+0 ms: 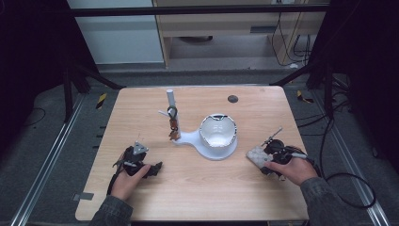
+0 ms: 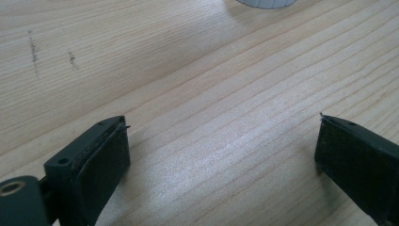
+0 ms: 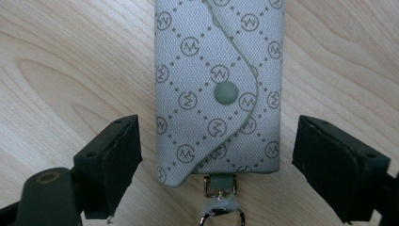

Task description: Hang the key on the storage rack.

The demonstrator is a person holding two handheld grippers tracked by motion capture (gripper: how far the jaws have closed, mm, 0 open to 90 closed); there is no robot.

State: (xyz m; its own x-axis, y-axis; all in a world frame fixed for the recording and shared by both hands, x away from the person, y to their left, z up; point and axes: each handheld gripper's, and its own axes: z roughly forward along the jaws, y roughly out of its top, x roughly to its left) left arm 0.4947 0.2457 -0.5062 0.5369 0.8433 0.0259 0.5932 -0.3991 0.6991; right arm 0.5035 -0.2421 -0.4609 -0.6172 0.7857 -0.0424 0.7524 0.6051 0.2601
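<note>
A grey pouch with a repeating monogram print lies flat on the wooden table, its flap held by a round snap and a metal clasp at its near end. My right gripper straddles it, open, with a gap of bare wood between each pad and the pouch's sides. In the high view the pouch sits at the right of the table under my right gripper. My left gripper rests at the left front, open, and its jaws have just bare wood between them.
A white stand occupies the table's middle: a post with a dark key bunch hanging on it, and a white bowl on its base. A small dark disc lies near the far edge.
</note>
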